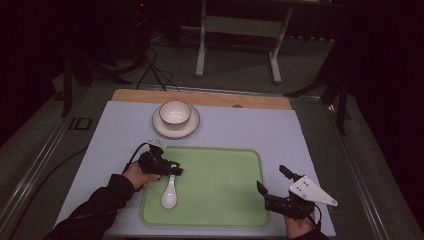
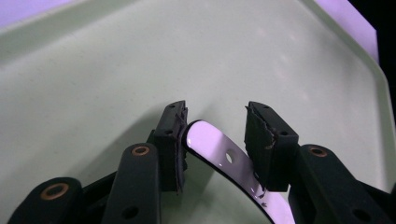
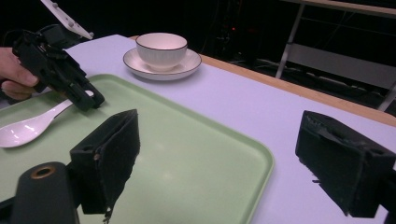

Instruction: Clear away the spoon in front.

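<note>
Right gripper (image 1: 270,186) at near right tray corner, jaws spread wide, empty; left gripper (image 1: 174,170) straddles spoon (image 1: 169,196) handle, pads apart, not pinching; spoon lies flat on green tray (image 1: 220,185), near-left part; we lift straight up to avoid nudging handle; bowl (image 1: 175,112) on saucer (image 1: 176,129) beyond tray.

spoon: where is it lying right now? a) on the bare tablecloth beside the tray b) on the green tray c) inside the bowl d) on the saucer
b: the white spoon lies on the green tray, its handle between the left gripper's jaws; the bowl sits apart on its saucer.
</note>
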Tool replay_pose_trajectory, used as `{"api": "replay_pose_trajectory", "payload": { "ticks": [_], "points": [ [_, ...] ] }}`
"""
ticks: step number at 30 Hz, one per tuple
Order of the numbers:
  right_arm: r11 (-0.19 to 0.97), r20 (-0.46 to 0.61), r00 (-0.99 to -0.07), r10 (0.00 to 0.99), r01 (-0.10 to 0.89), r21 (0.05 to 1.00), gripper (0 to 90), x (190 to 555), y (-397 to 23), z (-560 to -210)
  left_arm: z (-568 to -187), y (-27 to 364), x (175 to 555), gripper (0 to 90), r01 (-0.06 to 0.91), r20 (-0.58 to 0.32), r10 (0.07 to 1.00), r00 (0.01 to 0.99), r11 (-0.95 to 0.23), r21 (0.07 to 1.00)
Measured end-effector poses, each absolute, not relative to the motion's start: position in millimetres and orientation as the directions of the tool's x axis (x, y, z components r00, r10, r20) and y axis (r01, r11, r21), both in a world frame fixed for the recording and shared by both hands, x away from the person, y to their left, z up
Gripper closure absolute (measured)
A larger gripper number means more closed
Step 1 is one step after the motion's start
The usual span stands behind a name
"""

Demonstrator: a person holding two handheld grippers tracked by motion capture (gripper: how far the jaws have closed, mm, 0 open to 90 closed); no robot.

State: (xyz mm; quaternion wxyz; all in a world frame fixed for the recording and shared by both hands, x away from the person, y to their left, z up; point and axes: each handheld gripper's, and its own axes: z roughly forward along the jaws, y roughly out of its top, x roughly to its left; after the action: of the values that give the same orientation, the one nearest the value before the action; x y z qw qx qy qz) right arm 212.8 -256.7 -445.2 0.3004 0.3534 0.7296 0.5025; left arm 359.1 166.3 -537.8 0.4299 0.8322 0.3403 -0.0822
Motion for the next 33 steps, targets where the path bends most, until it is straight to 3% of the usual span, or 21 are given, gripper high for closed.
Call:
{"api": "replay_pose_trajectory", "payload": {
  "ticks": [14,33],
  "points": [
    [0.245,-0.080,-0.573,0.816,0.217,0.945,13.6,213,-257,-445,-536,168,359,53.7,0.622,-0.401,0.520,0.754,-0.370,0.690],
    [0.243,-0.080,-0.572,0.816,0.215,0.946,13.6,213,-257,-445,-512,173,351,53.5,0.588,-0.383,0.515,0.767,-0.324,0.741]
  ]
}}
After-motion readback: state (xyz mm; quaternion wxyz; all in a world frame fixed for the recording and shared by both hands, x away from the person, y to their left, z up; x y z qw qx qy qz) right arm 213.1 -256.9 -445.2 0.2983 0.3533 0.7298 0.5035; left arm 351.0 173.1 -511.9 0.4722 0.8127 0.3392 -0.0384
